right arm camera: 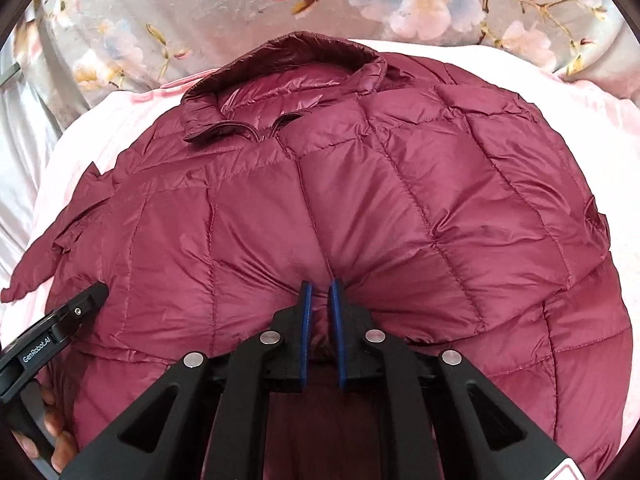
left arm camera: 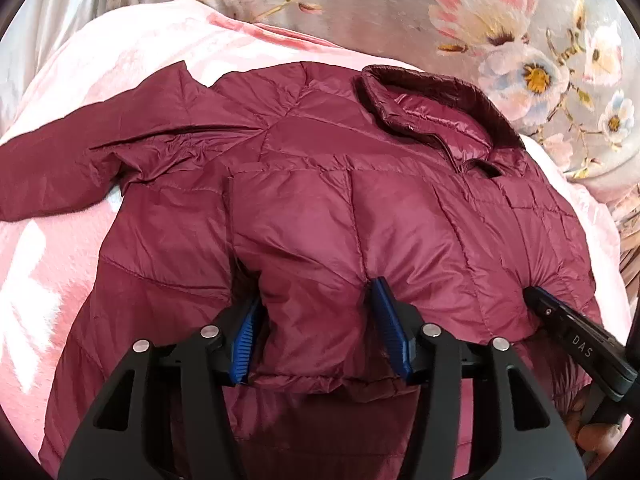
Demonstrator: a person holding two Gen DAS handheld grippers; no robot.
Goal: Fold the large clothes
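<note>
Nearest in the left wrist view, the left gripper [left arm camera: 316, 332] is standing about half open, its blue ribbed pads [left arm camera: 390, 332] sitting on either side of a puffed fold at the lower hem of the maroon quilted down jacket [left arm camera: 320, 184]. The fabric is bulging up between the jaws; whether the pads are pressing it I cannot tell for certain, though the gap looks wider than the fold needs. No earlier picture is at hand to compare.

Nearest in the right wrist view, the right gripper [right arm camera: 320, 320] is nearly closed, its blue pads [right arm camera: 337, 320] pinching a narrow pleat of the same jacket's hem, with creases radiating outward from the pinch. The right gripper's black finger is also showing at the right edge of the left view, dug into the jacket, and the left gripper's black body is showing at the left edge of the right view, with a person's fingers [right arm camera: 56, 424] wrapped around its handle.

Further out, the jacket is lying front-up and zipped, one sleeve [left arm camera: 60, 168] stretching out to the left, on a pale pink plush blanket [left arm camera: 52, 280]. Its stand-up collar [right arm camera: 288, 64] is lying at the far end. Beyond it, a grey satin bedcover with printed pink and white flowers [left arm camera: 500, 40] is spreading out.
</note>
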